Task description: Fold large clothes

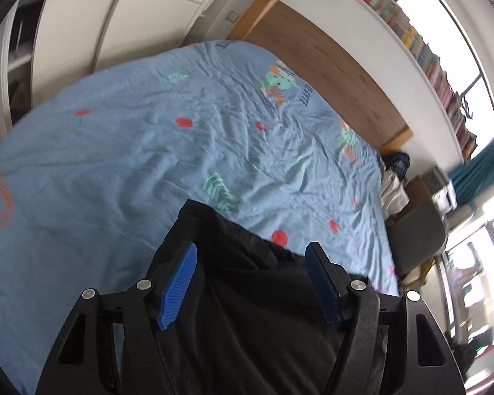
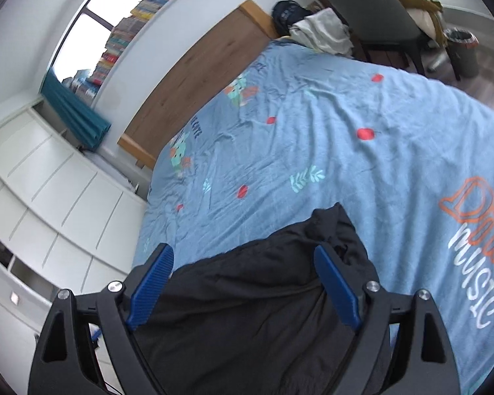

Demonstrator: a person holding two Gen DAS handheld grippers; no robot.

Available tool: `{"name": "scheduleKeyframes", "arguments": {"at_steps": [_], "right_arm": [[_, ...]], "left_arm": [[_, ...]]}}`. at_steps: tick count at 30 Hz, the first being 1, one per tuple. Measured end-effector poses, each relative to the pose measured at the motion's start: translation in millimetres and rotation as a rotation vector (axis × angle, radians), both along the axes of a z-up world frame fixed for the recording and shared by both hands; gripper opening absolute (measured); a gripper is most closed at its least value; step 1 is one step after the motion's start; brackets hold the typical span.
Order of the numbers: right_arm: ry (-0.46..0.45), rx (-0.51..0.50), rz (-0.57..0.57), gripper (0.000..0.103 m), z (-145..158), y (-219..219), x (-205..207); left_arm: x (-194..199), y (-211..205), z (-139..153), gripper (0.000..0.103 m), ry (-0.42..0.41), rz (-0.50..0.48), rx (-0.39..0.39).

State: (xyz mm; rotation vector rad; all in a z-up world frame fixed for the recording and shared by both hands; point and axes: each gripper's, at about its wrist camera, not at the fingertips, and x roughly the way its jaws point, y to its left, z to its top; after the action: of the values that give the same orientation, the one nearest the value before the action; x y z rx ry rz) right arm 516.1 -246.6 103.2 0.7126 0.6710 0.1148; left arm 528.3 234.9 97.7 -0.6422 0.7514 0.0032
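A black garment (image 1: 247,279) lies on the blue printed bedsheet (image 1: 131,138) at the near edge of the bed. My left gripper (image 1: 252,251) is open, its blue pads wide apart above the garment, holding nothing. In the right wrist view the same black garment (image 2: 247,296) lies bunched below my right gripper (image 2: 243,253), which is also open with jaws wide apart. One corner of the garment (image 2: 332,217) points out over the sheet. The garment's near part is hidden under the gripper bodies.
A wooden headboard (image 1: 329,65) stands at the far side of the bed. White cupboards (image 2: 49,191) stand beside the bed. A chair (image 2: 372,10) with clothes, a bin (image 2: 462,52) and a pile of clothes (image 2: 322,31) are at the bed's other side.
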Motion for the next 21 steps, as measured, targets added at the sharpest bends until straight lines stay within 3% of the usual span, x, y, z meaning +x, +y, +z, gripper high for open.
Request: {"name": "scheduleKeyframes", "arguments": {"at_steps": [4,10,14,21], "right_arm": [[-0.014,-0.081,0.074,0.087,12,39,-15],[-0.009,-0.266,0.228,0.087,0,124,-21],[0.001,-0.355,0.309,0.087,-22,167,-10],[0.055,-0.494,0.341,0.087,-69,199,41]], "left_arm": [[-19,-39,3,0.068,0.010,-0.086,0.105],[-21,-109,-25,0.068,0.045,-0.219,0.193],[-3,-155,-46,0.068,0.060,-0.302,0.258],[60,-201,-71,0.076,0.092,-0.327,0.373]]}}
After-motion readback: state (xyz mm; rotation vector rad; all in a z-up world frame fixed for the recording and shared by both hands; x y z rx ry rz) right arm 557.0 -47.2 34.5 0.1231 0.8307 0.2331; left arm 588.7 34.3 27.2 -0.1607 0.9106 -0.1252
